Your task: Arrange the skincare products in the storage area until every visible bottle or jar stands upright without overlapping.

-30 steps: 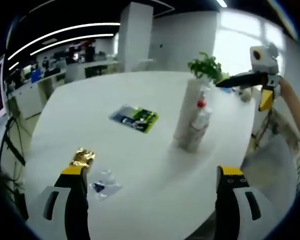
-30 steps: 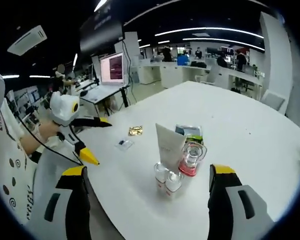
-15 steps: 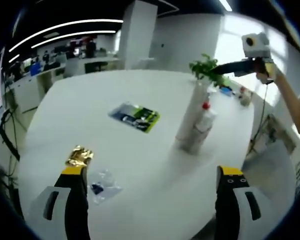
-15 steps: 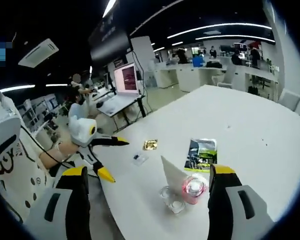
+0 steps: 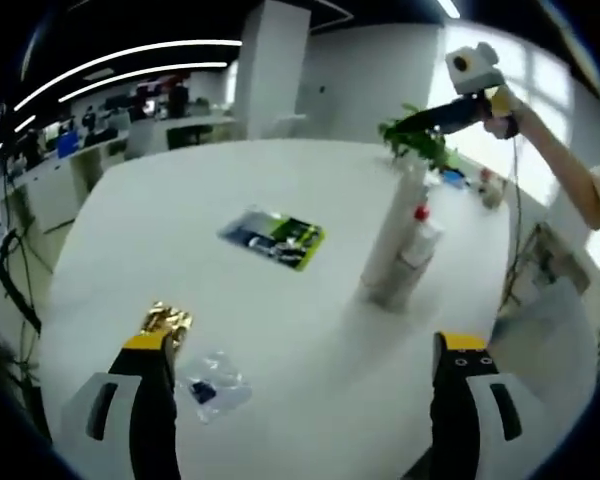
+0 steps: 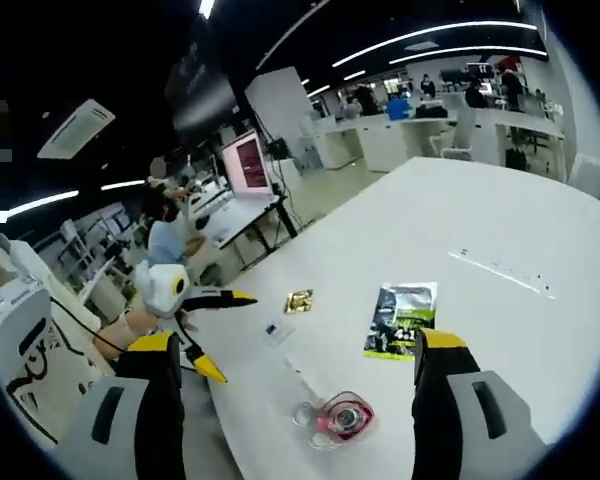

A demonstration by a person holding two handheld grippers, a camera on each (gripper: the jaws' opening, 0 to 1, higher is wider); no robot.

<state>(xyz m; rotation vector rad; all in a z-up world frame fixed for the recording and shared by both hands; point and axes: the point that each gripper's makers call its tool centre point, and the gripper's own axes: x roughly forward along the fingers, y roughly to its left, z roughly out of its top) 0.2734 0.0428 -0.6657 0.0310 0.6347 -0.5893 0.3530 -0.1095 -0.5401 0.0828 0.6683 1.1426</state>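
While both tools hang above the white bench [image 5: 180, 200], the left tool [image 5: 305, 345] has its jaws spread wide with nothing between them. Left to right in the left gripper view: a gold foil packet [image 5: 167, 320] touching the left jaw tip, a clear sachet [image 5: 212, 385] just beside it, a green sachet pack [image 5: 273, 238] further off, then the skincare cluster, a tall white tube [image 5: 392, 240] and a red-capped bottle [image 5: 417, 245], upright and touching. Above them hovers the right tool [image 5: 405, 125]; seen side-on, its opening I cannot tell there. In the right gripper view, its jaws stand wide apart and empty, over the pink-lidded jar [image 6: 345, 418].
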